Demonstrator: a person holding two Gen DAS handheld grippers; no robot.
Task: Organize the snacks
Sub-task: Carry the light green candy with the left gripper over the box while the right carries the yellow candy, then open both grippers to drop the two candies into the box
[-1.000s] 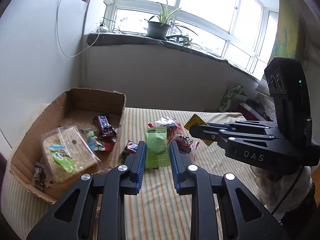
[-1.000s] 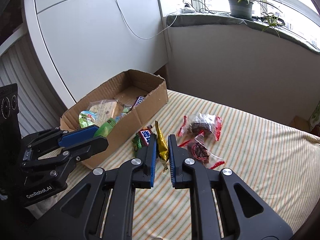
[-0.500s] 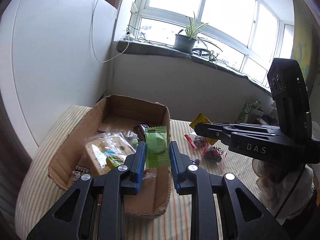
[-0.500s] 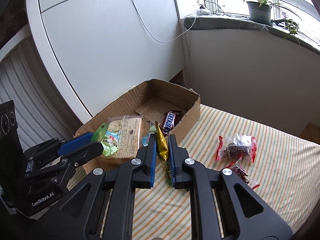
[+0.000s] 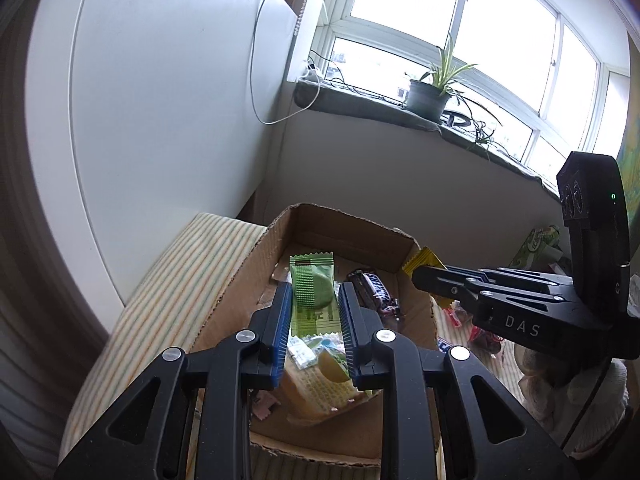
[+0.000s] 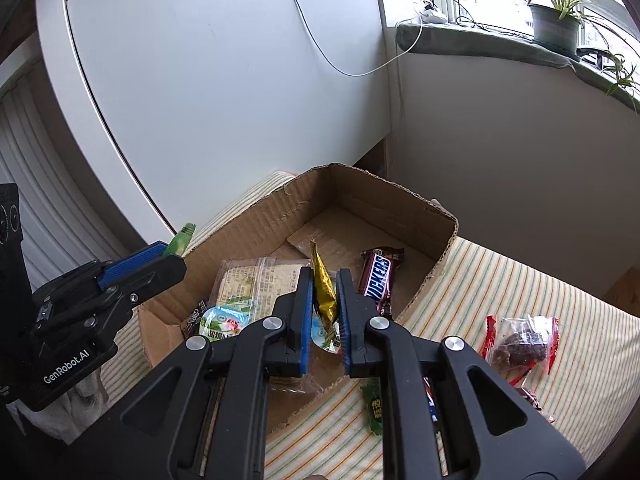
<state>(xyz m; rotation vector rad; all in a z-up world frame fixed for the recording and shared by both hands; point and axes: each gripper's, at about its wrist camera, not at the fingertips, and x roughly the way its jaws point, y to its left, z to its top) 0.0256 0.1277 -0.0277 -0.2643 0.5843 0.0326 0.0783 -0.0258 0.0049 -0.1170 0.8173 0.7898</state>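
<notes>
A striped cloth surface carries an open cardboard box set near a white wall panel. Inside the box lie a large clear-wrapped biscuit pack, a Snickers bar and a small jelly cup. The left gripper hangs above the box, jaws closed narrowly on a green snack packet that stands upright between the blue pads. The right gripper is also over the box, jaws pinching a gold-wrapped snack held upright. On the cloth outside the box, to the right, rests a clear bag with red edges and dark contents; a small green wrapped sweet lies just beside the box's near wall, partly hidden by the right gripper
</notes>
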